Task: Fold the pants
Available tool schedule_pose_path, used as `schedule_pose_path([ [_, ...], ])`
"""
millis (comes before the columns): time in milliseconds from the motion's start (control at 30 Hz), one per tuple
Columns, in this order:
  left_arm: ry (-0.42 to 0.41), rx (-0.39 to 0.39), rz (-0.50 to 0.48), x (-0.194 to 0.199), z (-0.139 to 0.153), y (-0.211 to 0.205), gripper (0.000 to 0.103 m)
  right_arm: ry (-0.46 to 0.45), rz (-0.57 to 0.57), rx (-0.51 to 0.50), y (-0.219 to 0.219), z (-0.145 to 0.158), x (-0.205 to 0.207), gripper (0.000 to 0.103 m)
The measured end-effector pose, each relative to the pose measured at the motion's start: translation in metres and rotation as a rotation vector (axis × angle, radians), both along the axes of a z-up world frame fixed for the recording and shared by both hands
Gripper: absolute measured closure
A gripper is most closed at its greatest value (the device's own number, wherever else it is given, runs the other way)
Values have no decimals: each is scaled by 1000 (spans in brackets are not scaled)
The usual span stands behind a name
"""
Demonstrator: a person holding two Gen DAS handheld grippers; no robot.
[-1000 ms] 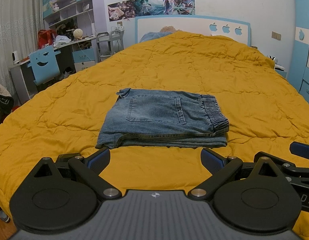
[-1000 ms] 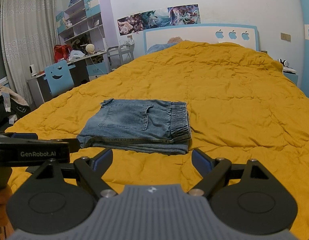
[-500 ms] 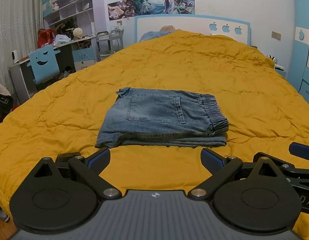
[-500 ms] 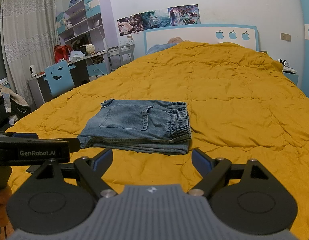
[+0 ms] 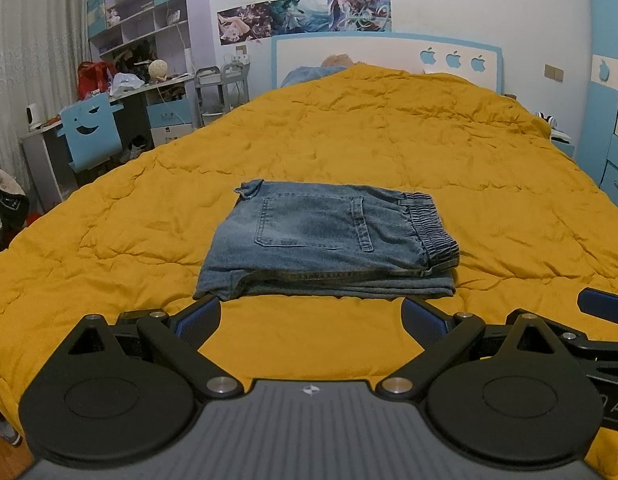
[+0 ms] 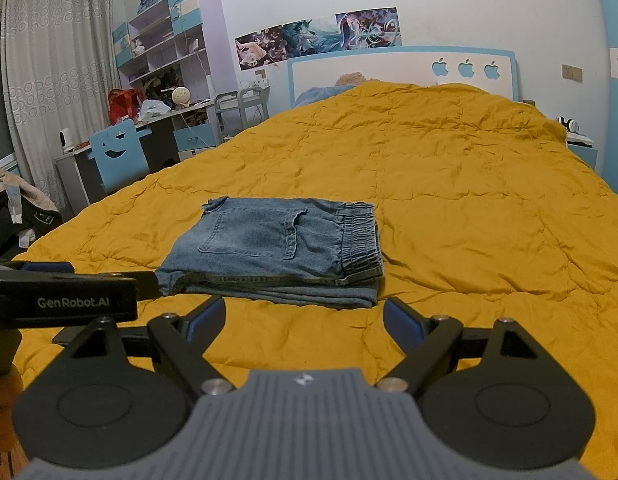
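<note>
The blue denim pants (image 5: pixel 329 240) lie folded in a flat rectangular stack on the yellow quilt (image 5: pixel 349 140), back pocket up and elastic waistband to the right. They also show in the right wrist view (image 6: pixel 277 252). My left gripper (image 5: pixel 311 314) is open and empty, held just short of the stack's near edge. My right gripper (image 6: pixel 303 316) is open and empty, also near the stack's front edge. The left gripper's body (image 6: pixel 61 300) shows at the left of the right wrist view.
The yellow quilt (image 6: pixel 469 200) covers the whole bed up to a white and blue headboard (image 5: pixel 389 56). A desk, blue chair (image 5: pixel 93 132) and shelves stand left of the bed. A blue nightstand (image 5: pixel 617 176) stands at the right.
Both grippers have stayed almost still, open and empty. The folded pants have not moved.
</note>
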State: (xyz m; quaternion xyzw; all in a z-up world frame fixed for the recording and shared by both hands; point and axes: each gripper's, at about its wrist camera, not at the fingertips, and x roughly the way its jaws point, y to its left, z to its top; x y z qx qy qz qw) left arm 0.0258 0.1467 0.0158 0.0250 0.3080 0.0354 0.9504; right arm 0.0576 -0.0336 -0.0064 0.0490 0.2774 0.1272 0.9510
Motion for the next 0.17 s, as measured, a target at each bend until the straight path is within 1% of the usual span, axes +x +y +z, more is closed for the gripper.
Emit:
schedule_pose_path([
  [167, -1, -8, -8, -1, 1, 0, 0, 3, 2, 2, 0, 0, 0, 21],
])
